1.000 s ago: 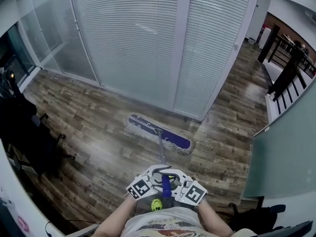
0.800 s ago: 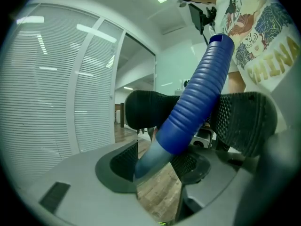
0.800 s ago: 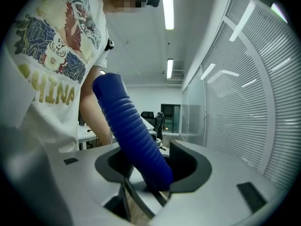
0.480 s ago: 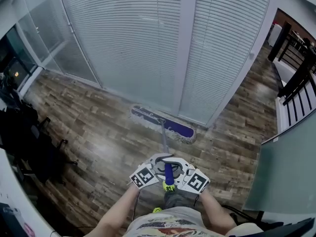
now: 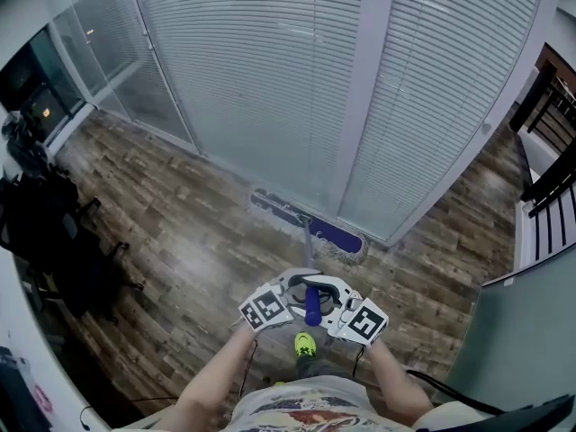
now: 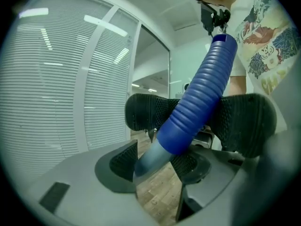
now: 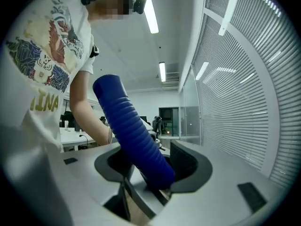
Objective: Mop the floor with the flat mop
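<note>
Currently: left gripper [image 6: 157, 161] and right gripper [image 7: 150, 166], jaws just eased wider, both clasping blue handle [image 6: 197, 102] between fingers; mop head [image 5: 310, 228] beyond fingertips, on floor [image 5: 180, 241].

Bright, even office light; ceiling strips [image 7: 151, 14] glare white, a soft sheen sits on the floor [image 5: 193, 257], fisheye bends edges, gripper-view corners go black.

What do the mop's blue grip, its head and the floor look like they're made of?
The blue grip is ribbed and matte, probably soft plastic or rubber. The mop head is a blue cloth pad with a pale fringe, likely microfibre or cotton. The floor is wood-look planks with mixed brown tones and a slight sheen; real wood or laminate, can't tell.
</note>
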Action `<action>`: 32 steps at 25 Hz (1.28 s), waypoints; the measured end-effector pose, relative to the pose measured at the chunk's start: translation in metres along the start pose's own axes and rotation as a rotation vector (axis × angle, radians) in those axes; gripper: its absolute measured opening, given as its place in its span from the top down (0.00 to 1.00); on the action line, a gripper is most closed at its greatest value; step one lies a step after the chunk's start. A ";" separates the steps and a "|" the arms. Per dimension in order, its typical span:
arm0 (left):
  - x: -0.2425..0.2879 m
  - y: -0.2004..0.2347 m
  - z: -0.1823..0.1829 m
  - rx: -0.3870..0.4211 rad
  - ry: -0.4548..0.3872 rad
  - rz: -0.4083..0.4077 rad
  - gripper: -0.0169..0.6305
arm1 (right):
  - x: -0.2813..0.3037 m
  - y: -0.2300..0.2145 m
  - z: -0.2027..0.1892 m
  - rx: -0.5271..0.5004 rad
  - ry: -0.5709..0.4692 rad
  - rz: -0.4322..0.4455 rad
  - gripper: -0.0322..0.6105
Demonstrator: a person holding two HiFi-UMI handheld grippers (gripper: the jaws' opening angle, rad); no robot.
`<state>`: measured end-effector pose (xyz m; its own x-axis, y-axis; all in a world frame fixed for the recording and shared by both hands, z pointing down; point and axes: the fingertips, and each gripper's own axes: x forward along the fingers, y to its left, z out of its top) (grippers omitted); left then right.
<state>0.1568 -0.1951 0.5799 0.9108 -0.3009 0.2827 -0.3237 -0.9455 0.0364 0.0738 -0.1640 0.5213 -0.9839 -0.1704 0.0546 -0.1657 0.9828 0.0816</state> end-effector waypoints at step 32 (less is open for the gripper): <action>-0.194 -0.433 -0.084 -0.089 -0.001 0.144 0.66 | -0.034 0.492 0.027 0.013 0.068 0.128 0.60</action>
<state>0.0992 0.2830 0.5895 0.8537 -0.4327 0.2899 -0.4722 -0.8778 0.0805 0.0239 0.3268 0.5327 -0.9903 -0.0479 0.1306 -0.0408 0.9975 0.0571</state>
